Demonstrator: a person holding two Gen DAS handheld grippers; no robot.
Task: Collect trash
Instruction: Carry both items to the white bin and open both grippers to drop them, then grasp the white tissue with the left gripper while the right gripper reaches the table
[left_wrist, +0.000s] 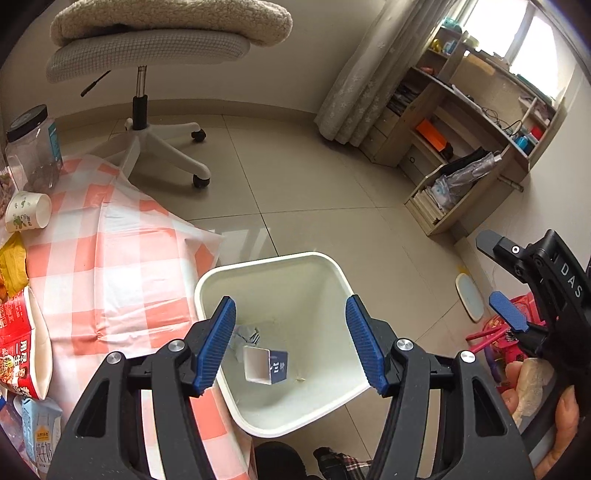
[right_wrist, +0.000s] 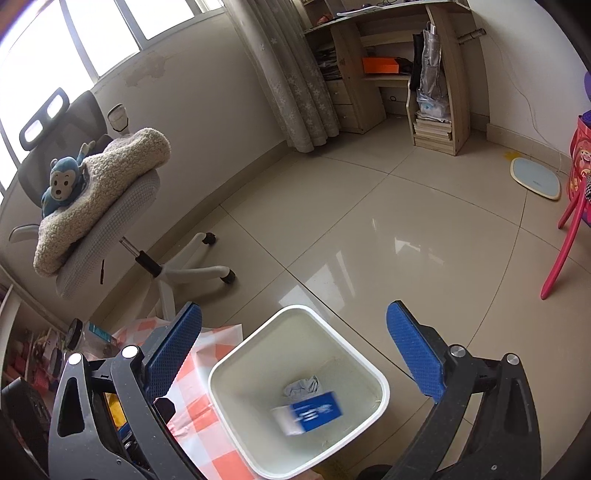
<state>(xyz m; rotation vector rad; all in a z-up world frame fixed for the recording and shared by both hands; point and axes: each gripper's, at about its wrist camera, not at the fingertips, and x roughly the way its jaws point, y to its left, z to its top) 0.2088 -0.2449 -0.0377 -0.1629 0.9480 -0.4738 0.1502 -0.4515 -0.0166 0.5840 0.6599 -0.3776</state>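
Showing only leftward: paper cup (left_wrist: 28, 212).

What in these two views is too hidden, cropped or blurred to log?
- Blue carton in the white bin: motion-blurred in the right wrist view, print unreadable.
- Crumpled scrap: left wrist view, partly behind a jaw.
- Red noodle cup and milk carton: cut by the left edge.

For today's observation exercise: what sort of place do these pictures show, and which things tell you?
Probably a room in a home, a study or bedroom: an office chair carrying a plush monkey, a cluttered wooden desk with shelves, and a curtain.
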